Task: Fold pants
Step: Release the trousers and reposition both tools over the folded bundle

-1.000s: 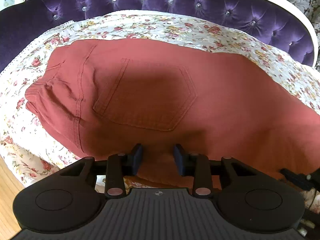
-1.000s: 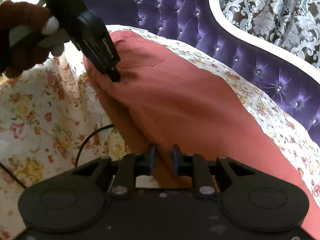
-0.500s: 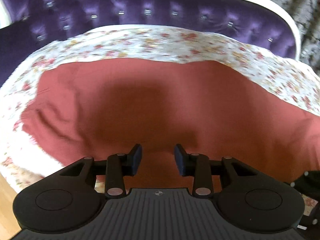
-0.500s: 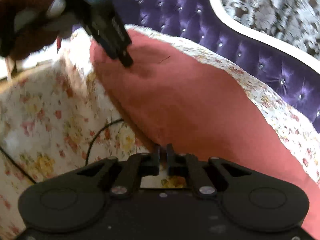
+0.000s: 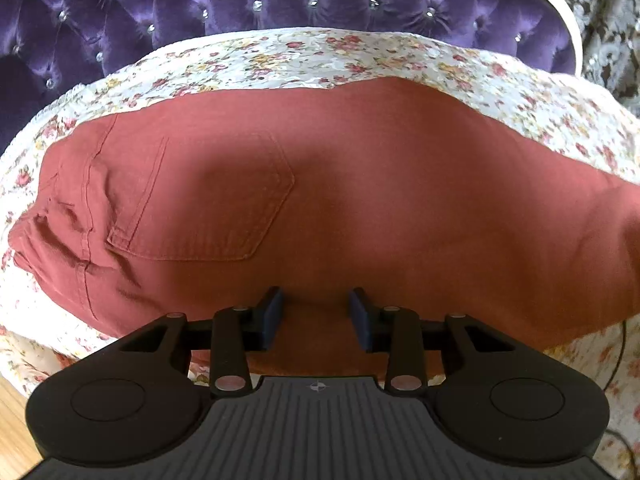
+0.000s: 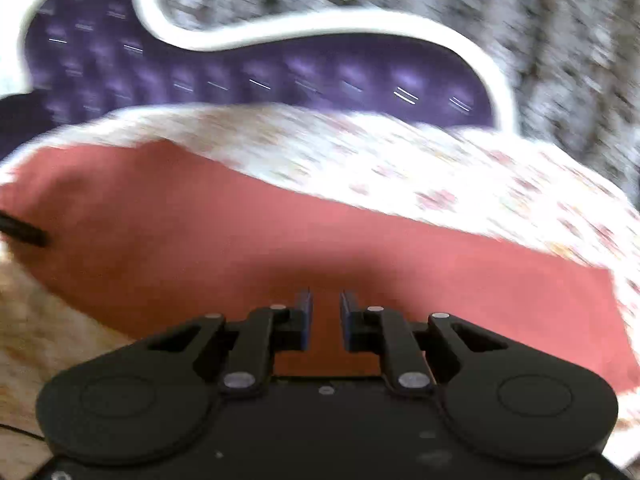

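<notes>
My right tongs (image 6: 324,316) have just been opening, narrow gap, nothing pinched; left tongs (image 5: 316,314) part open, empty. Pants (image 5: 320,208) lie flat on the floral sheet (image 5: 360,56), long axis running left-right under both. Waist w/ pocket (image 5: 208,200) sits nearer my left; I'd say leg end is the right's job

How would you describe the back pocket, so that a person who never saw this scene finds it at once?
Start from the purple tufted headboard, then come down over the floral sheet to the rust-red pants. The back pocket is on their left part: a stitched five-sided patch, pointing right, where the remaining cloth is plain.
</notes>
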`<state>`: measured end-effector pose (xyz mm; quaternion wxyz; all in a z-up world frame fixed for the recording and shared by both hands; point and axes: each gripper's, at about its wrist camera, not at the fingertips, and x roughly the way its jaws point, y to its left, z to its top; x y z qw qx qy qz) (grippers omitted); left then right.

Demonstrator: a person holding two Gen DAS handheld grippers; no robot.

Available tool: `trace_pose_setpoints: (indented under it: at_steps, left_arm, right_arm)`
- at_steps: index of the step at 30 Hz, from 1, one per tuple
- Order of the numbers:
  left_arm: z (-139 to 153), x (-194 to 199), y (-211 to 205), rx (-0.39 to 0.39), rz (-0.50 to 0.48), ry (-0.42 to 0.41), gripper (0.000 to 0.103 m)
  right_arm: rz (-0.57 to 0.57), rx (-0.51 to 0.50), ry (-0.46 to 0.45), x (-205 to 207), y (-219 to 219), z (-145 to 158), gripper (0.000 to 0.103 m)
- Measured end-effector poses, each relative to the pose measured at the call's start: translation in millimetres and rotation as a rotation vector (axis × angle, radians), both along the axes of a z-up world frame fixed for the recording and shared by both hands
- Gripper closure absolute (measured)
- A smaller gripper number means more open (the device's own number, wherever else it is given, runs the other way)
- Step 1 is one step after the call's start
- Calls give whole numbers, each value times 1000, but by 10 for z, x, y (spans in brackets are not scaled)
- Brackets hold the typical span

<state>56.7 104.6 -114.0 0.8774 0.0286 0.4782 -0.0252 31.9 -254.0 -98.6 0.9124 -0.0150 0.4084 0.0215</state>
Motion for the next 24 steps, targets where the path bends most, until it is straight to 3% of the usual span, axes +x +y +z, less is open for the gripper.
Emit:
trace_pose_setpoints:
  at_steps: [1, 2, 5, 7, 11, 16, 20, 24]
  left_arm:
    - [-3, -17, -18, 19, -15, 0, 65]
    - [-8, -20, -33, 36, -27, 1, 64]
    - [10, -59, -40, 72, -40, 23, 63]
    - [91, -62, -12, 49, -21, 16, 63]
    - [264, 72, 25, -12, 19, -30, 63]
    - [328, 452, 71, -82, 84, -57, 63]
    - [236, 686, 139, -82, 130, -57, 62]
    - [0, 728, 232, -84, 146, -17, 62]
  right_arm:
    - [-60, -6, 60, 20, -150, -61, 85]
    - [-96, 15, 63, -6, -271, -68, 91]
    - [-167, 50, 89, -17, -478, -6, 93]
    - [-164, 37, 71, -3, -460, 66, 85]
    - [-57, 169, -12, 146, -304, 265, 85]
    - [167, 304, -68, 570, 174, 432, 74]
    - [356, 346, -93, 1002, 635, 462, 69]
    - [461, 395, -66, 1490, 1023, 386, 63]
